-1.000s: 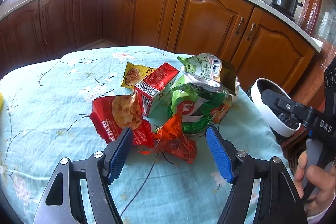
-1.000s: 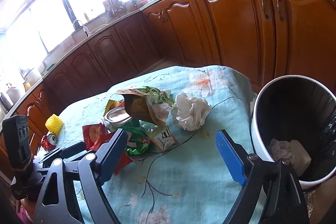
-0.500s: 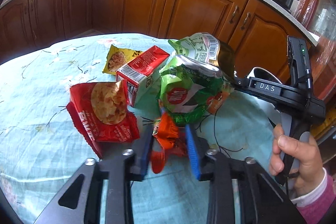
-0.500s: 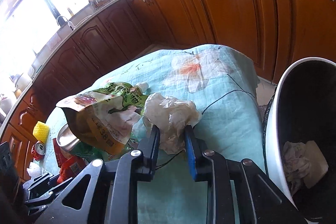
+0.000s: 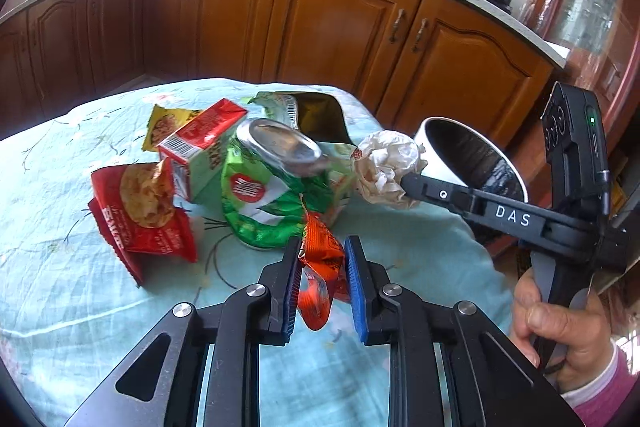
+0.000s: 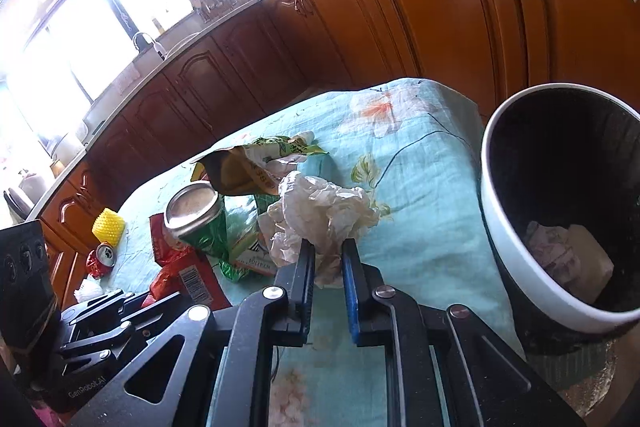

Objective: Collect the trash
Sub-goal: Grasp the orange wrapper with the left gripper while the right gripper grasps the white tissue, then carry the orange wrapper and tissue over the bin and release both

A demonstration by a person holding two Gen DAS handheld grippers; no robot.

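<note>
While left tool pinches an orange wrapper — right tool (raised) grips crumpled tissue.

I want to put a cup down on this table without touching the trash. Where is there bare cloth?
Bare cloth lies left of the red snack bag, toward the table's near edge, and between the crumpled paper and the bin. The middle is crowded: carton, green wrapper and can overlap.

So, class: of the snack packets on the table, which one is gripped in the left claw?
The small crumpled orange foil packet, pinched between the blue pads; the others lie free.
</note>
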